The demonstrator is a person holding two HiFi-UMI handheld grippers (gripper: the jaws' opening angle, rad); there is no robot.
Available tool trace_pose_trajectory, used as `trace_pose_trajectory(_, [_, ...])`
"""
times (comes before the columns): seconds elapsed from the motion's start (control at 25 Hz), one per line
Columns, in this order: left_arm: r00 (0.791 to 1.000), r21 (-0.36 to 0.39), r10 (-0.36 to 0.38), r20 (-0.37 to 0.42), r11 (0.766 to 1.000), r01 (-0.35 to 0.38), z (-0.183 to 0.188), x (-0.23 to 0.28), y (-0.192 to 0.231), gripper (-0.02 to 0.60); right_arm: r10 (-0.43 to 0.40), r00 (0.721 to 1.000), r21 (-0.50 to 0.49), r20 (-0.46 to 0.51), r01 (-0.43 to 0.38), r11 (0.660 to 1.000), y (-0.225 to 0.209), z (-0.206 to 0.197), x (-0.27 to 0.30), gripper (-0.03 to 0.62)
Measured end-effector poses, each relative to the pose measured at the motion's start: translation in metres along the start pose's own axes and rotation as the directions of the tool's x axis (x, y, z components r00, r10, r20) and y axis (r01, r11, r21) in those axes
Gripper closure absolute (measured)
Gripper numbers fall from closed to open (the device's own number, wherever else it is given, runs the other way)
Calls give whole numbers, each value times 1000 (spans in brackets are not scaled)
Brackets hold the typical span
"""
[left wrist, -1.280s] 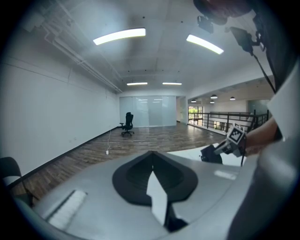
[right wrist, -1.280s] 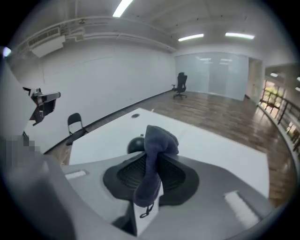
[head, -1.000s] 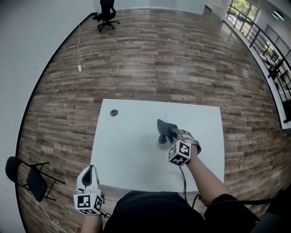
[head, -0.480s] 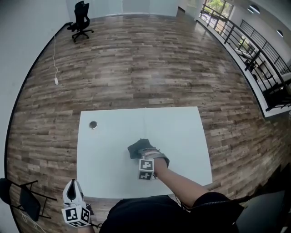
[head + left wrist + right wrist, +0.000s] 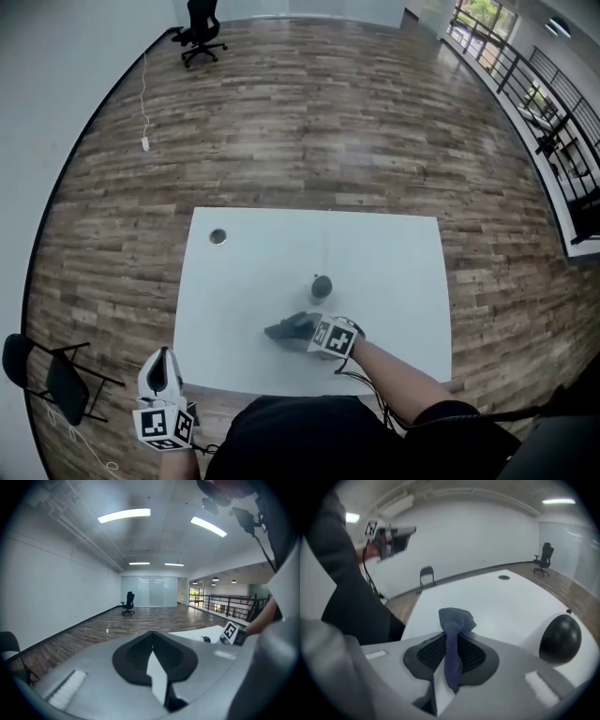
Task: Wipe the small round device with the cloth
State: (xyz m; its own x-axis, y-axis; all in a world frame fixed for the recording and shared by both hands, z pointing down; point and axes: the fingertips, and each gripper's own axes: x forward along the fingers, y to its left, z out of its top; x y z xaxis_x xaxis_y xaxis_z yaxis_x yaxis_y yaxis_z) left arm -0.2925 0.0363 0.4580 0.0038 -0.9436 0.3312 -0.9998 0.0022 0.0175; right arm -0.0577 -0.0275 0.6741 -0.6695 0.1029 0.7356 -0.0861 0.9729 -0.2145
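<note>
The white table (image 5: 244, 291) is offering a slick, bare top with nothing for the device to brace against. The left gripper (image 5: 164, 364) is hanging off the near-left edge with its jaws together on nothing (so it is steadying nothing). The right gripper (image 5: 307, 330) is pinching the dark cloth (image 5: 286, 328) into a narrow wad, low over the table. The small round device (image 5: 322, 286) is sitting just beyond, apart from the cloth. As I judge it, a sideways swipe is likely to send the unheld, ball-like device skidding or rolling away. With so little cloth sticking out, the bare jaw tips are also at risk of scraping it rather than wiping.
</note>
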Motion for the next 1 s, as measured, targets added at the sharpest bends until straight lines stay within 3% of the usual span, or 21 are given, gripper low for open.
trace_pose_trajectory(0.12, [1000, -4, 5, -1, 1000, -5, -2, -3, -5, 574, -44, 968, 60, 249, 30, 998, -15, 42, -50, 522])
trace_pose_trajectory(0.2, [1000, -6, 8, 0, 1000, -8, -3, -4, -8, 574, -132, 931, 10, 340, 137, 991, -34, 70, -93, 522])
trace_pose_trajectory(0.28, [1000, -9, 11, -2, 1000, -11, -4, -4, -9, 574, -228, 892, -66, 390, 274, 959, -56, 97, -131, 522])
trace_pose_trajectory(0.36, [1000, -9, 13, -2, 1000, -13, -3, -4, -12, 574, -337, 858, -167, 387, 424, 890, -80, 118, -157, 522])
trace_pose_trajectory(0.44, [1000, -4, 17, 2, 1000, -17, -1, -6, -15, 574, -442, 840, -291, 313, 528, 798, -106, 120, -163, 522])
trace_pose_trajectory(0.48, [1000, -2, 22, 3, 1000, -22, 0, -8, -15, 574, -481, 838, -348, 258, 545, 763, -118, 113, -158, 522])
trace_pose_trajectory(0.56, [999, 0, 37, 6, 999, -37, 1, -13, -13, 574, -513, 847, -435, 140, 518, 737, -136, 93, -137, 522])
trace_pose_trajectory(0.72, [997, -4, 82, -3, 997, -82, -2, -30, -3, 574, -473, 880, -483, -30, 402, 778, -140, 46, -96, 522])
trace_pose_trajectory(0.88, [993, -11, 118, -22, 993, -118, -9, -45, 1, 574, -473, 881, -373, -2, 438, 818, -139, 28, -97, 525])
trace_pose_trajectory(1.0, [991, -9, 125, -36, 992, -125, -12, -50, -3, 574, -468, 883, -221, 28, 462, 859, -145, 23, -107, 525])
